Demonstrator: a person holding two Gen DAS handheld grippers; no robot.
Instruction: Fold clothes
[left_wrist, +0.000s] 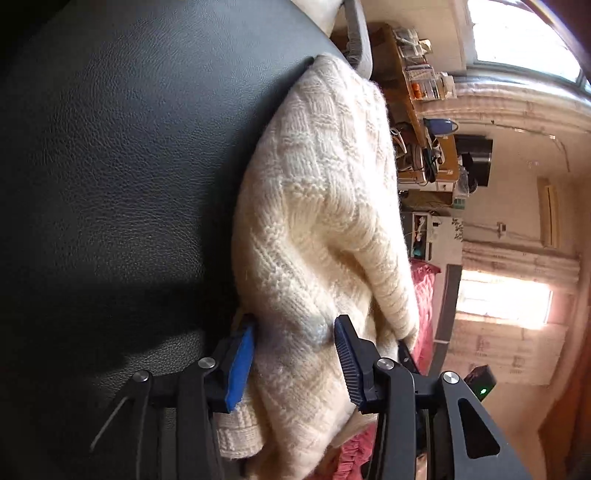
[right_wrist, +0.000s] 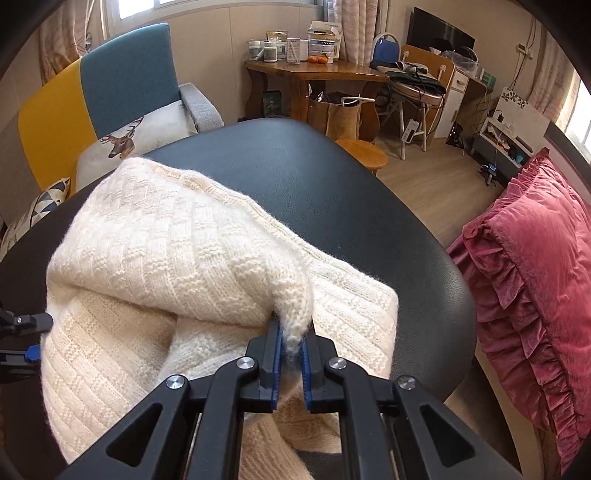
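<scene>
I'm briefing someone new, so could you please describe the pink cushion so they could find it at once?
Start at the black padded table where the cream sweater lies. Just past the table's right edge sits the pink cushion. It is the only deep pink, velvety thing there, edged with layered ruffles, unlike the printed cushions on the armchair.

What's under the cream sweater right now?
The cream sweater lies on the black leather tabletop. Its folded upper layer covers lower knit layers; anything beneath them is hidden.

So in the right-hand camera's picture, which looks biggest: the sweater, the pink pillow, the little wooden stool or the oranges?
1. Sweater, though it lies nearest the camera, which inflates it.
2. Pink pillow.
3. Wooden stool.
4. Oranges, tiny and farthest away.
</scene>
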